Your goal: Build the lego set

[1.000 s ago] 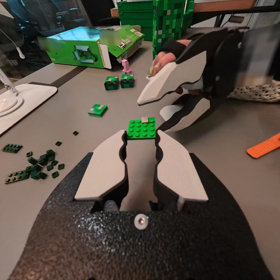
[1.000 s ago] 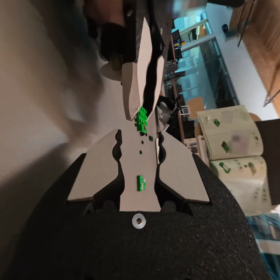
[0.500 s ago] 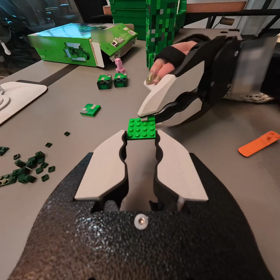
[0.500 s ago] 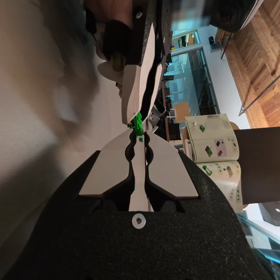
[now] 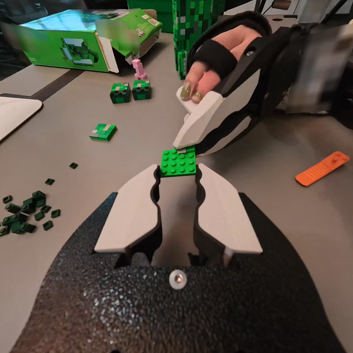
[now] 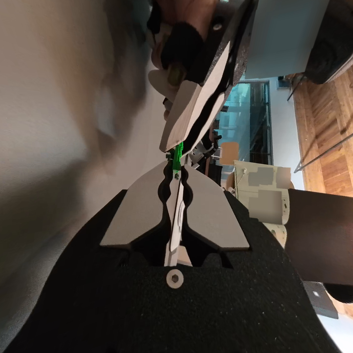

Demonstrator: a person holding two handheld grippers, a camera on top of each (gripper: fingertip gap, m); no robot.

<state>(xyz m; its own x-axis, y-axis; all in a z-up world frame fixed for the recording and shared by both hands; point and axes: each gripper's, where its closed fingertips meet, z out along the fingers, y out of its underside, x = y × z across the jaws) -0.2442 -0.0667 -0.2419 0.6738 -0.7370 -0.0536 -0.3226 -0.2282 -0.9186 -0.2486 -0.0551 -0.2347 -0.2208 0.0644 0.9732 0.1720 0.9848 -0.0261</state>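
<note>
A bright green square plate (image 5: 178, 162) is held level just above the grey table, pinched at its near edge between the fingertips of my left gripper (image 5: 177, 169). A small grey tile (image 5: 181, 151) and a green tile sit on its far right corner. My right gripper (image 5: 186, 149) comes in from the right, turned on its side, and is shut on that far corner, one finger on top of the tiles and one underneath. In the right wrist view the plate (image 6: 177, 156) shows edge-on between the tips of my right gripper (image 6: 174, 169), with the left gripper (image 6: 177, 149) opposite.
On the table lie a pile of dark green pieces (image 5: 24, 212), a tiled green plate (image 5: 103, 131), two green cubes (image 5: 129, 91), a pink figure (image 5: 139, 69), an open green box (image 5: 76, 44), a green pixel tower (image 5: 191, 28) and an orange separator (image 5: 322, 170). An instruction booklet (image 6: 263, 191) lies open.
My right gripper, open beside the plate a second ago, has moved in and closed on the plate's far right corner. My left gripper has kept hold of the plate.
</note>
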